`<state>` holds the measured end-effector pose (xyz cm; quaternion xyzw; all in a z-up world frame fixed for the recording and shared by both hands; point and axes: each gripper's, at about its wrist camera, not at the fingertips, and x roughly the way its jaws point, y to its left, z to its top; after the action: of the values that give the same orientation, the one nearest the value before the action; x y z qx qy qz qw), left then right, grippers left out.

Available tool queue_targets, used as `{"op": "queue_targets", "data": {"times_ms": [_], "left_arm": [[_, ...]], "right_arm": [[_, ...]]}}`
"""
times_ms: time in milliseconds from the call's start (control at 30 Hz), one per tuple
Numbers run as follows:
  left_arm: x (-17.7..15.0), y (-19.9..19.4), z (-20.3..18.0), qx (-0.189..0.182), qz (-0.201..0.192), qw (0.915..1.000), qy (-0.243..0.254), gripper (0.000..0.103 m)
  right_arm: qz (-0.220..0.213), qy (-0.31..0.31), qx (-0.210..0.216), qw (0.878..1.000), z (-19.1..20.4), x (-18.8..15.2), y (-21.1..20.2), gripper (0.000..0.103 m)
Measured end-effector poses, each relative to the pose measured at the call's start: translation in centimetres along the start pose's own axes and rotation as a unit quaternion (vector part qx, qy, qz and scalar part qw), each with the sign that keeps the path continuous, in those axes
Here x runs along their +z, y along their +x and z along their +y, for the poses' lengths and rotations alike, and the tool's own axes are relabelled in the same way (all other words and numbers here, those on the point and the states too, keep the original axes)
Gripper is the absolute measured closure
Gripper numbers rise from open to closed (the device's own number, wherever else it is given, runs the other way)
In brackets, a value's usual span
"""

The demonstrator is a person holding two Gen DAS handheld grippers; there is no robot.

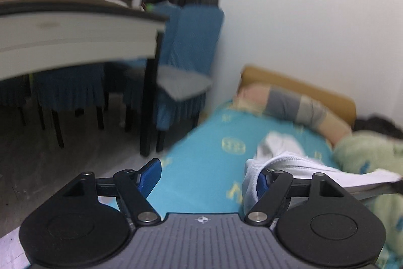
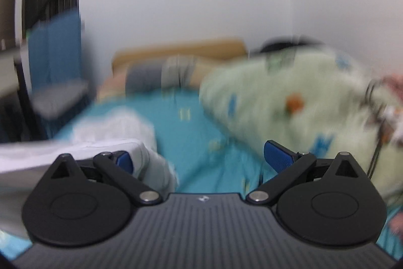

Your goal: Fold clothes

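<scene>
White garment (image 1: 289, 163) drapes both spread grippers' inner jaws over teal bed (image 1: 201, 143).

**Soft indoor light, heavy blur in both views**

Both views are evenly lit by dim, diffuse indoor light with a cool cast; no source shows. The white wall (image 1: 314, 17) is bright but not blown out, and there is no glare. Under the surface (image 1: 75, 37) the space between the chair legs falls into deep shadow.

The left claw (image 1: 205, 177) and right claw (image 2: 201, 159) bodies are sharp. Everything beyond them is smeared, worse in the right wrist view, where the pale green quilt (image 2: 289, 97) and teal sheet (image 2: 189, 132) lose their edges. Fisheye bending curves the surface's rim, and the corners go black.
</scene>
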<state>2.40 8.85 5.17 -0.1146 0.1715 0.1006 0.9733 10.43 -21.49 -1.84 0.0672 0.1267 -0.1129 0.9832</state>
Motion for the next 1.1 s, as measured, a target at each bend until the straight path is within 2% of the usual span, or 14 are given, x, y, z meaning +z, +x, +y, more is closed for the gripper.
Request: {"op": "queue_targets", "data": {"times_ms": [100,200,333,467,600,700,767,867,900,1100], "left_arm": [[5.6,-3.4,-0.8,-0.008,-0.057,0.9982,-0.017,0.027],[12.1,-8.2,-2.2,-0.019,-0.126,0.9915,-0.027,0.027],[20.4,-17.0,-3.9,-0.034,-0.217,0.9751,-0.029,0.027],[26.7,-26.0,-4.8,-0.062,-0.291,0.9543,-0.028,0.027],[31.1,-33.3,-6.3,-0.077,-0.337,0.9382,-0.014,0.024],[32.9,-35.9,-7.4,-0.096,-0.336,0.9369,-0.006,0.022],[32.9,-35.9,-7.7,-0.107,-0.321,0.941,-0.004,0.021],[31.5,-33.1,-7.6,-0.121,-0.287,0.9503,-0.005,0.019],[30.8,-31.1,-7.5,-0.124,-0.274,0.9538,-0.005,0.019],[24.9,-12.8,-6.8,-0.121,-0.188,0.9746,0.004,0.016]], "right_arm": [[-0.06,0.003,0.015,0.998,0.2,6.2,-4.1,0.0],[-0.115,0.0,0.027,0.993,0.6,13.0,-8.7,0.0],[-0.188,0.003,0.048,0.981,0.2,22.0,-16.1,0.0],[-0.246,0.017,0.073,0.966,-1.1,29.8,-24.3,0.0],[-0.287,0.014,0.082,0.954,-2.4,35.6,-31.2,0.0],[-0.3,0.014,0.083,0.95,-3.3,38.1,-33.8,0.0],[-0.296,0.006,0.079,0.952,-3.5,38.9,-34.1,0.0],[-0.272,-0.01,0.069,0.96,-3.9,37.7,-31.4,0.0],[-0.259,-0.01,0.069,0.963,-4.1,36.9,-30.1,0.0],[-0.184,-0.015,0.063,0.981,-4.5,29.9,-19.5,0.0]]}}
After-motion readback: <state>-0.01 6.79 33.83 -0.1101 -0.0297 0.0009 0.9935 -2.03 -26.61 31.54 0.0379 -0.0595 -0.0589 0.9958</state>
